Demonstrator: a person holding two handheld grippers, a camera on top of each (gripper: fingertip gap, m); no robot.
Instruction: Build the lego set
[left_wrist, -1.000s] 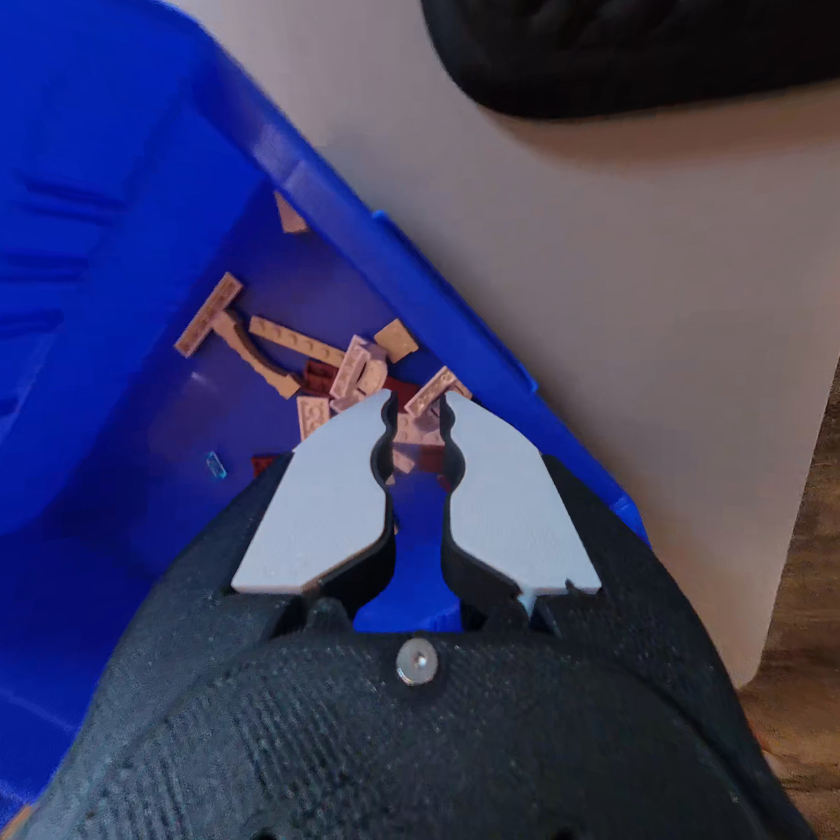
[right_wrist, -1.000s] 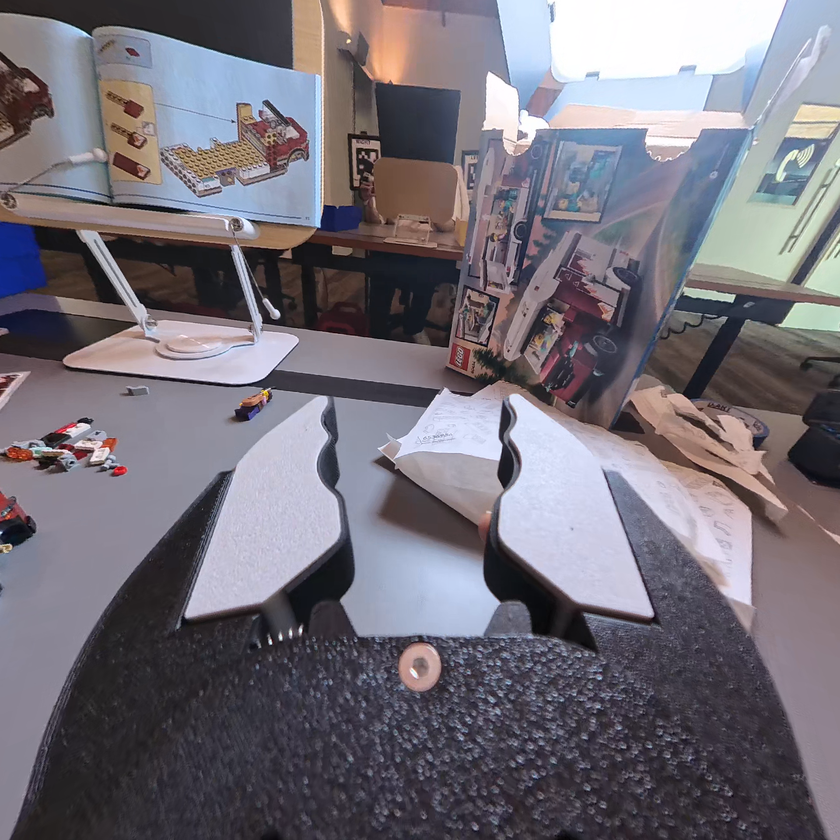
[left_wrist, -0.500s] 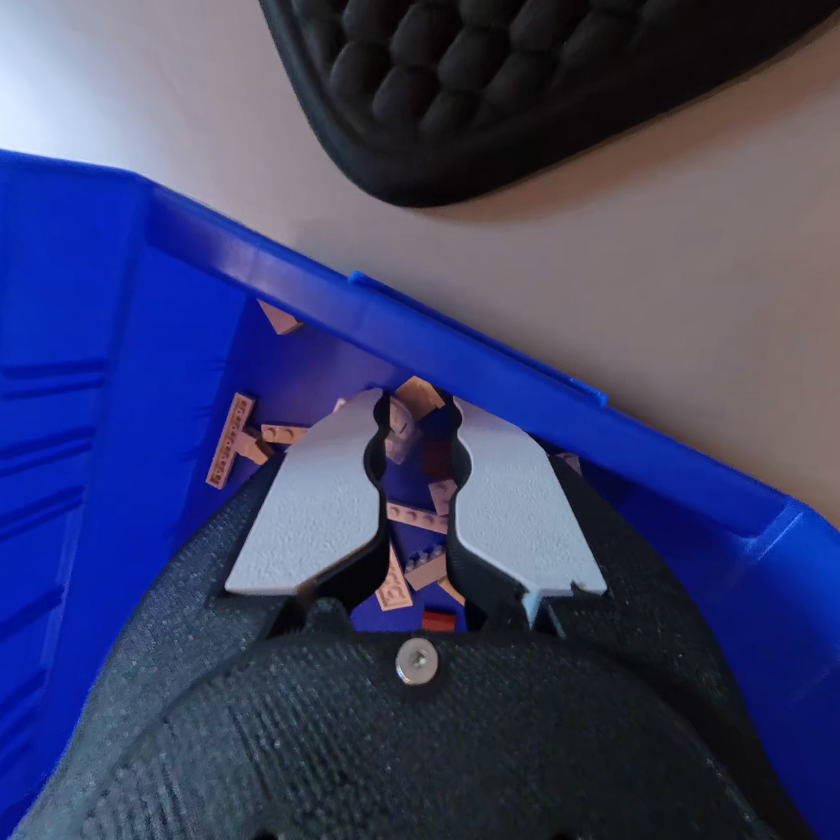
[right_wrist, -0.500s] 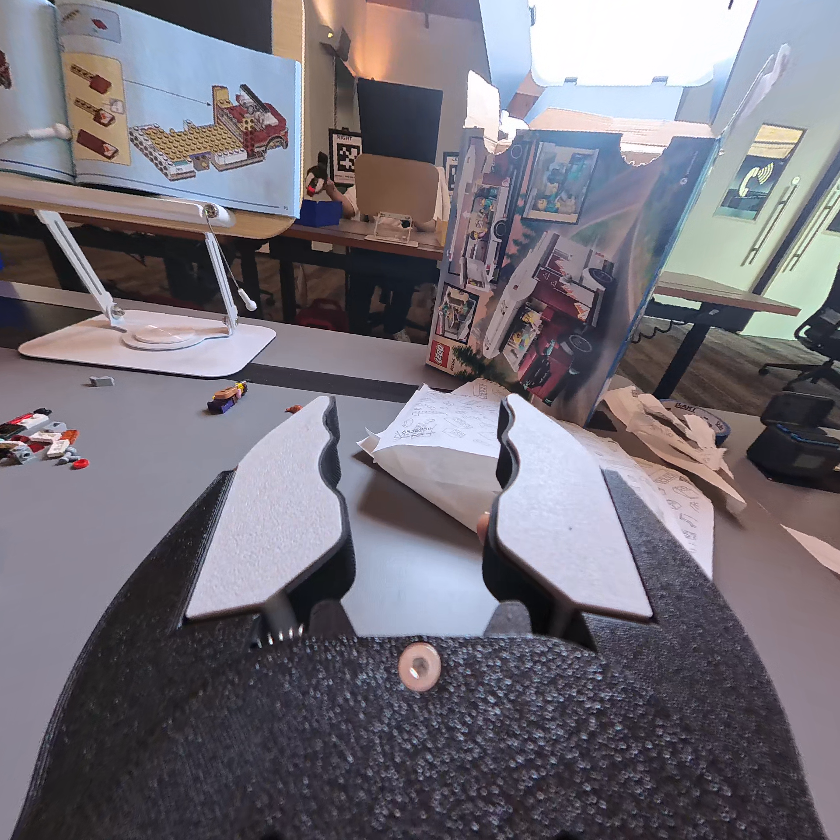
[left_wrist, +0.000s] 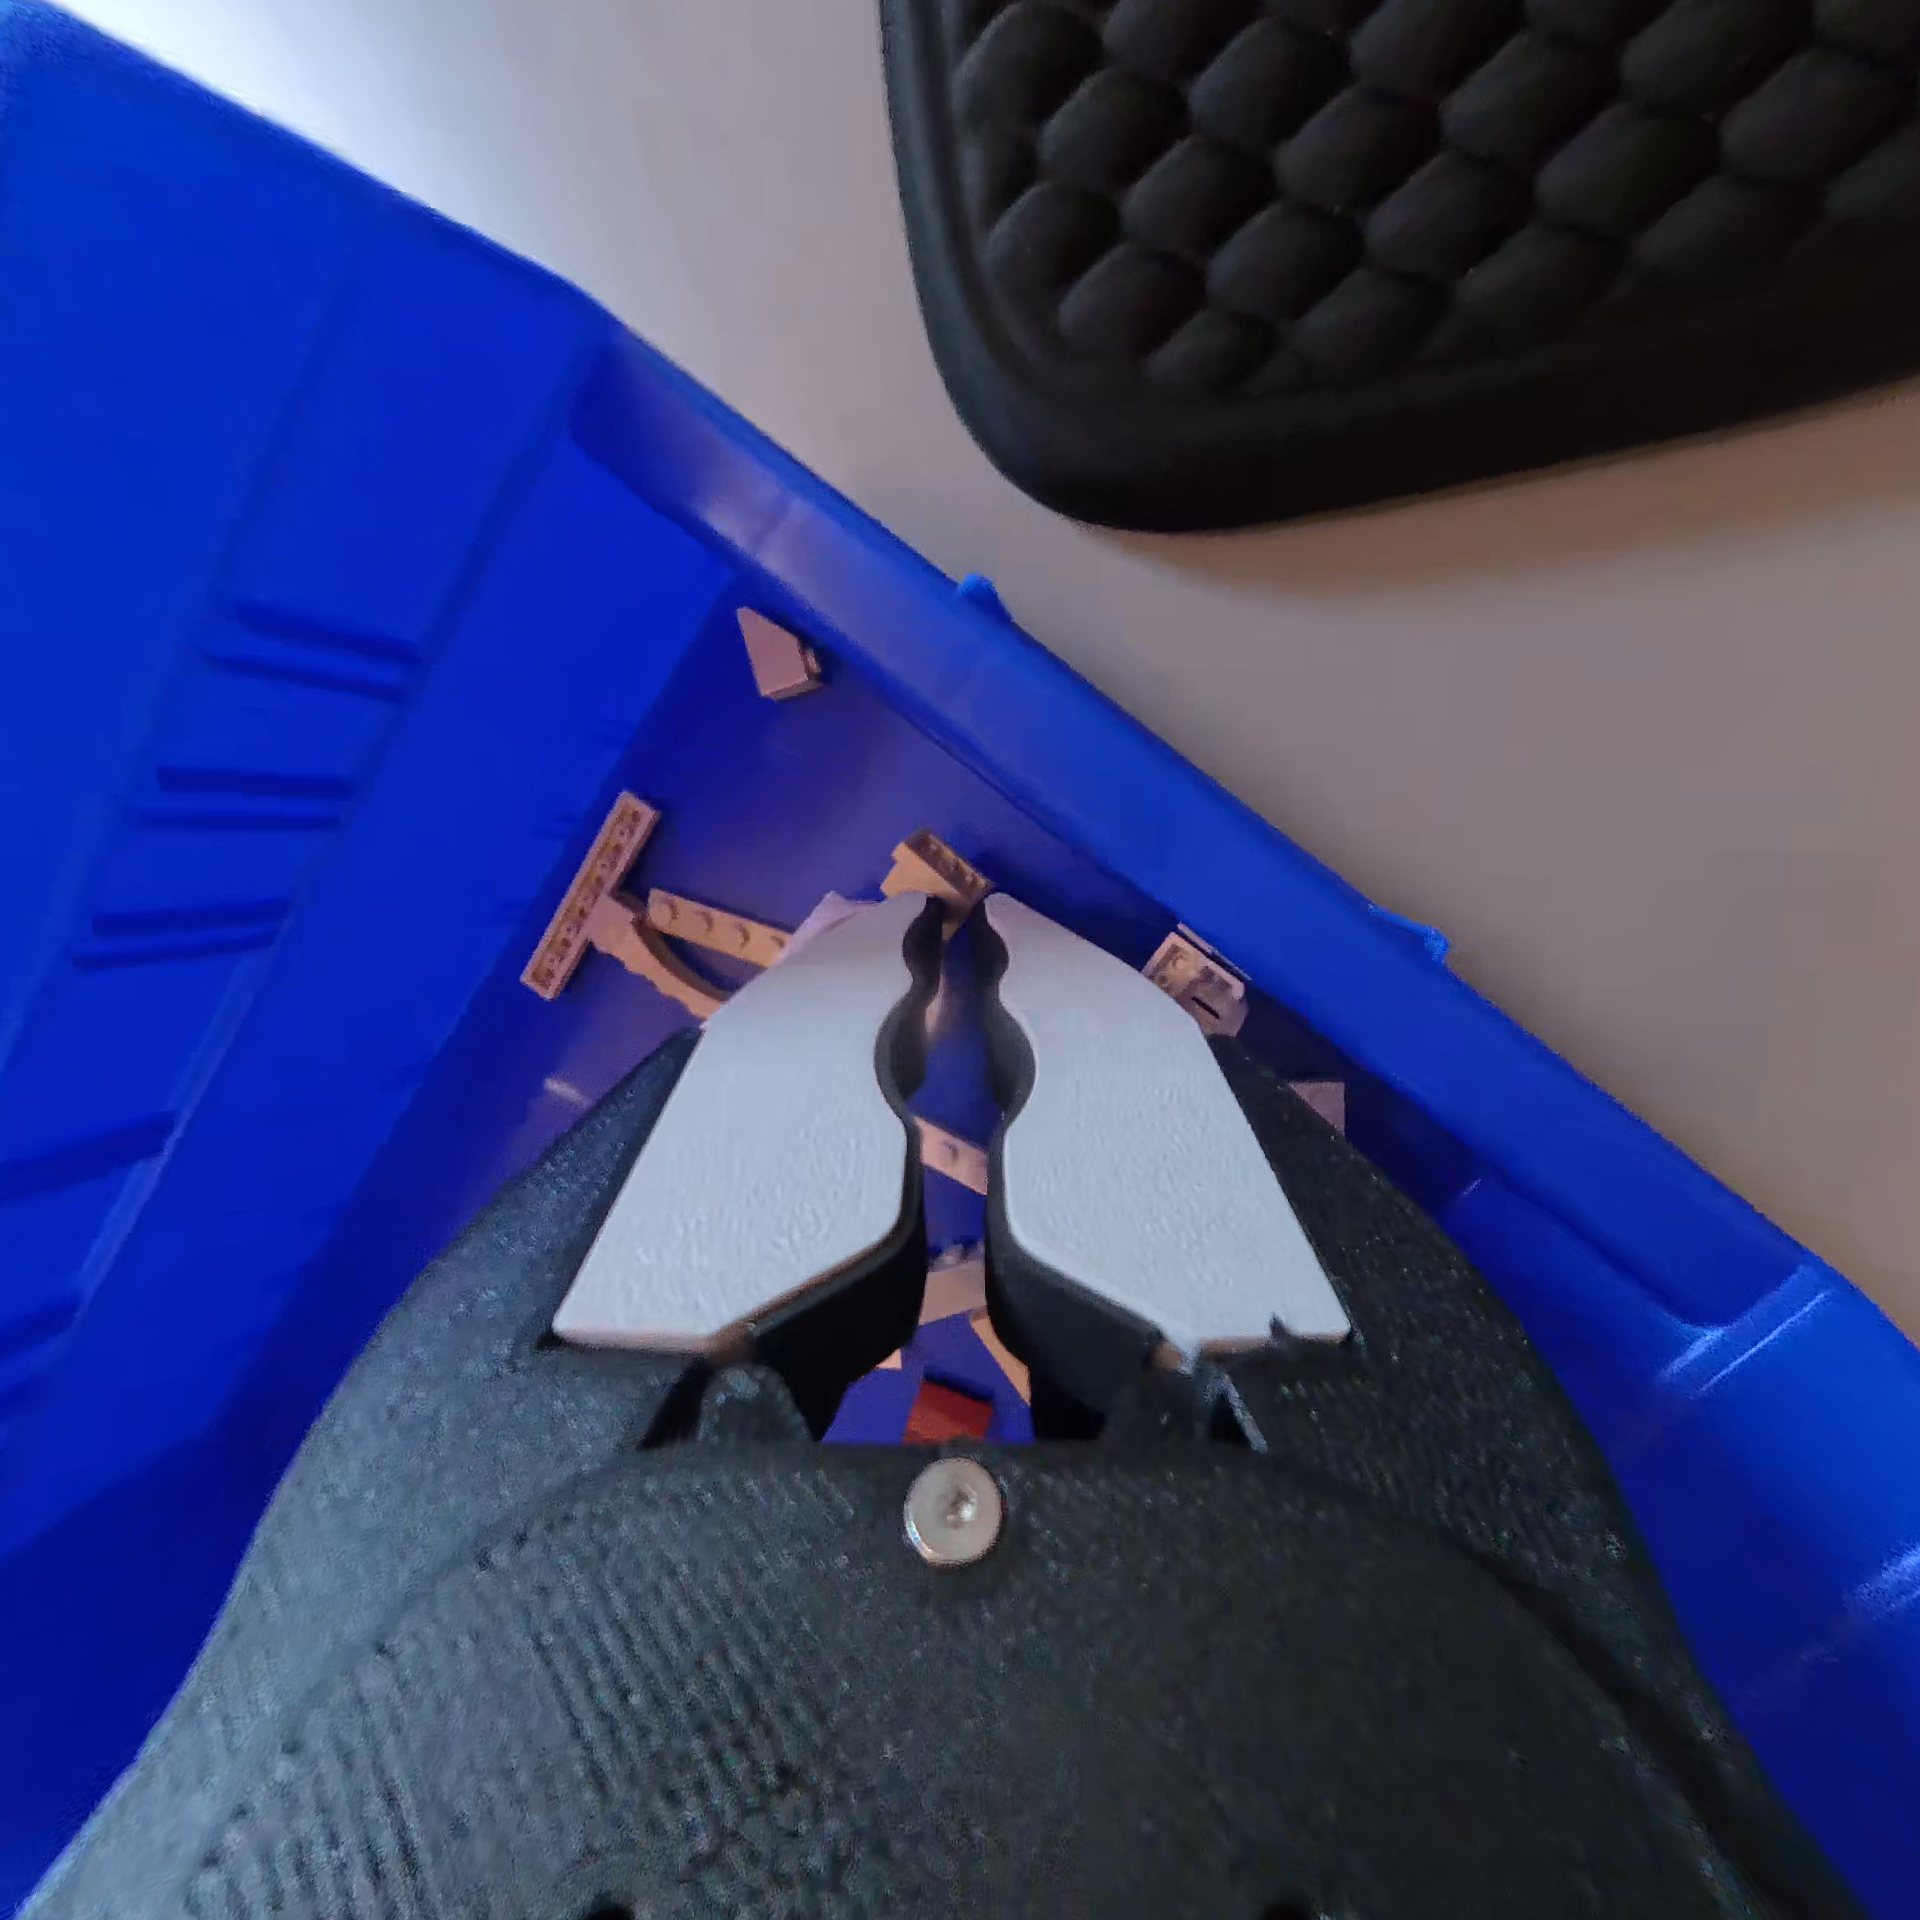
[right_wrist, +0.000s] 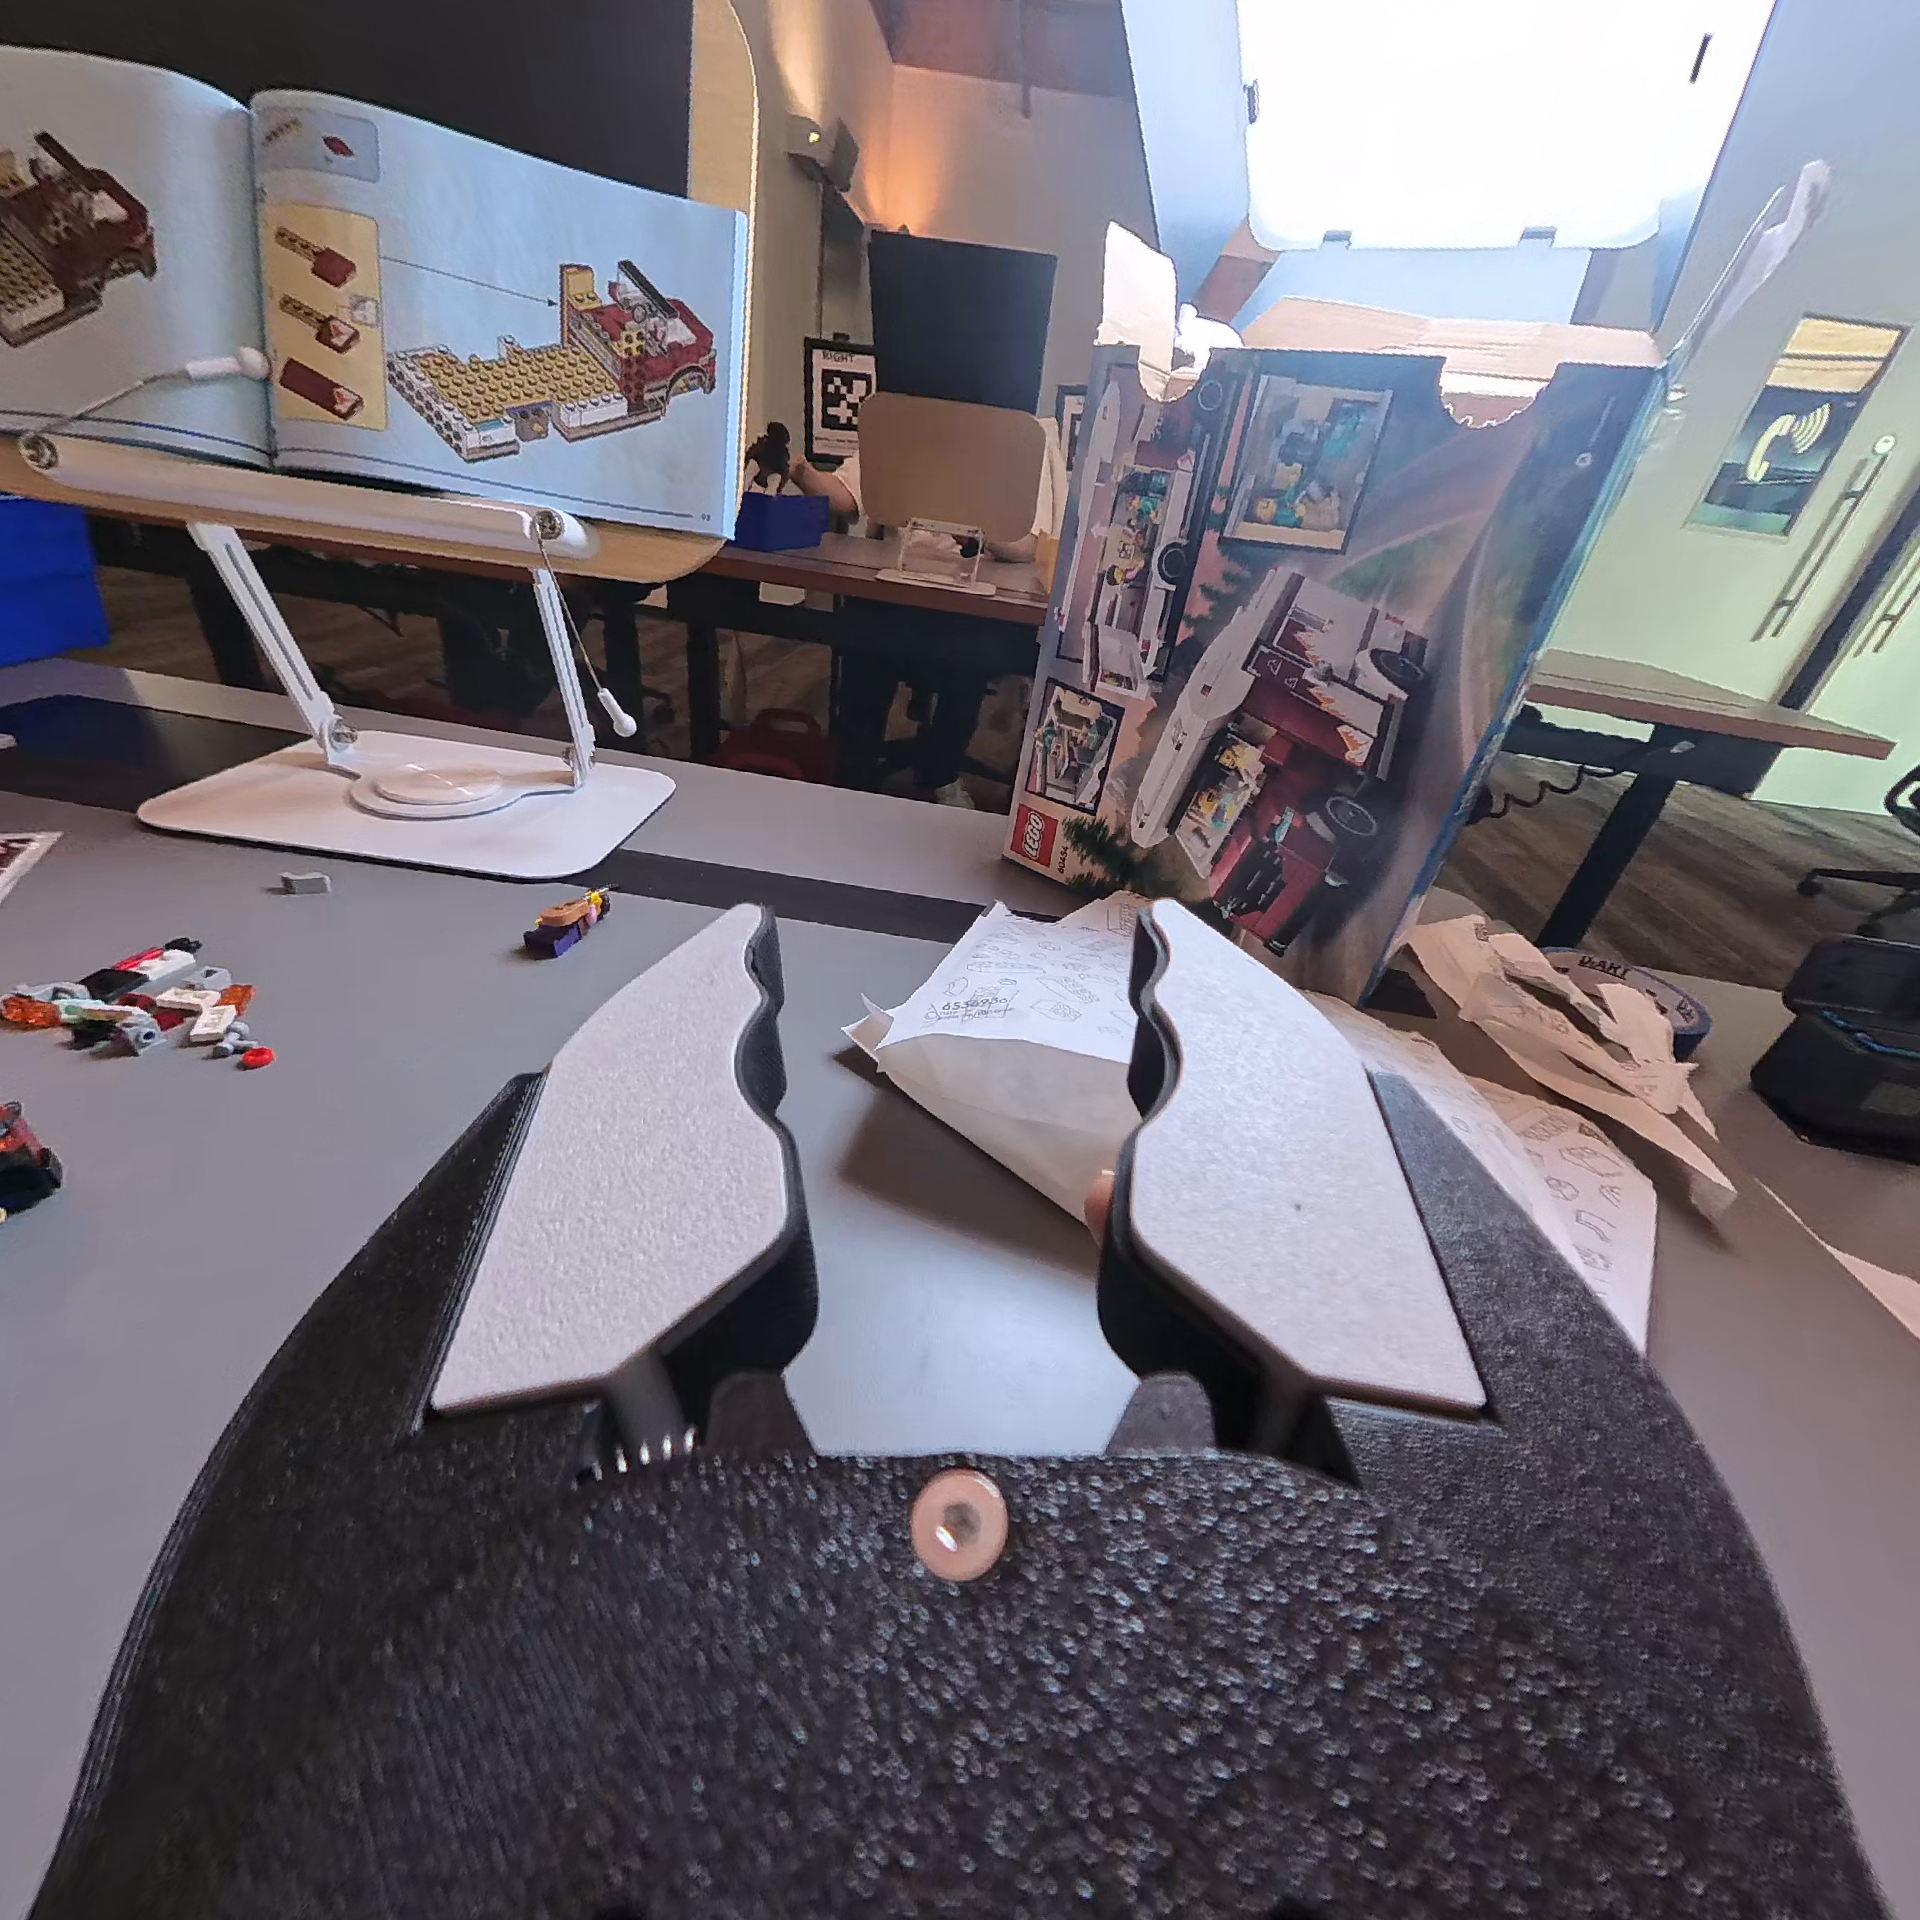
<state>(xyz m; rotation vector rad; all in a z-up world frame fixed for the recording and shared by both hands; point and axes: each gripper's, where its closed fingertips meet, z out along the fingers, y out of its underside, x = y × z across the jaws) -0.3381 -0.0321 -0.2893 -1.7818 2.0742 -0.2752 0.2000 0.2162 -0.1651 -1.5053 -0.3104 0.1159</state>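
The left gripper (left_wrist: 954, 906) reaches down into a blue bin (left_wrist: 312, 727), its 2 fingers drawn nearly together, and a tan studded plate (left_wrist: 935, 868) sits right at the tips, by the bin's far wall. The plate seems pinched between the tips, though how firmly the pads press on it cannot be told from this angle. Around it on the bin floor lie other tan pieces: a long strip (left_wrist: 590, 896) crossing a curved piece (left_wrist: 665, 961), a small block (left_wrist: 779, 657) up in the corner, another (left_wrist: 1195, 971) to the right, and a dark red piece (left_wrist: 945, 1413) near the gripper's body. Outside the bin, only this view shows a pale surface (left_wrist: 1455, 779) and a black quilted cushion (left_wrist: 1455, 208).

The right wrist view shows none of that (bin included). There the right gripper (right_wrist: 951, 935) hovers over a grey table (right_wrist: 364, 1143) with its fingers spread wide and nothing between them. A white paper bag (right_wrist: 997, 1039) lies just beyond the tips. Farther off stand a printed toy box (right_wrist: 1299, 644), an open instruction booklet (right_wrist: 468, 312) on a white stand (right_wrist: 416, 800), crumpled paper (right_wrist: 1558, 1018), and scattered small bricks (right_wrist: 145, 1008) at the left.
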